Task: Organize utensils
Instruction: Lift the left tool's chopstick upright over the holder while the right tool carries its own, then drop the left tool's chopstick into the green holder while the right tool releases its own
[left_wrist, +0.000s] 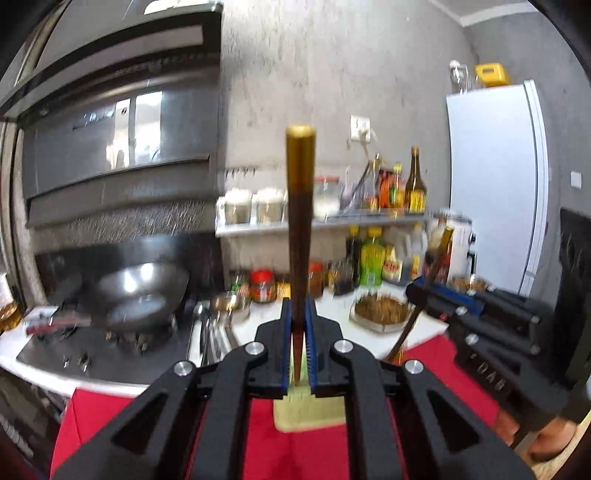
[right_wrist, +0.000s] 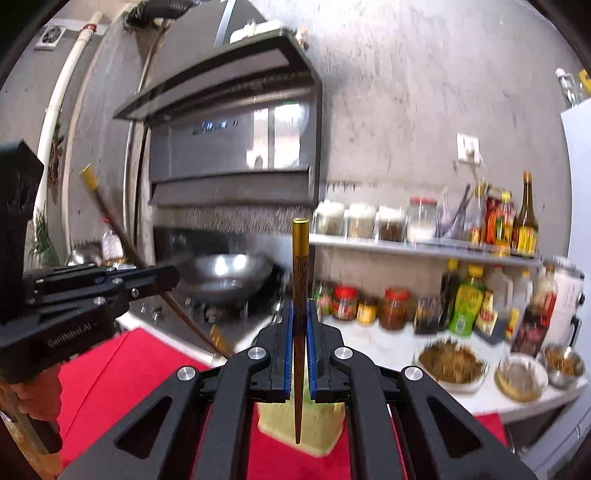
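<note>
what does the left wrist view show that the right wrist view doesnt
Only the left wrist view shows the tall white refrigerator with a yellow box on top, and the right hand-held gripper from outside. Only the right wrist view shows the white wall pipe, two small bowls beside the food dish, and the left hand-held gripper from outside. Both show a gold-capped dark wooden chopstick clamped upright, the steel wok, the red cloth, and the pale yellow holder below.

Wok (right_wrist: 225, 275) on stove, jars (right_wrist: 360, 220) on shelf (right_wrist: 424, 248)
</note>
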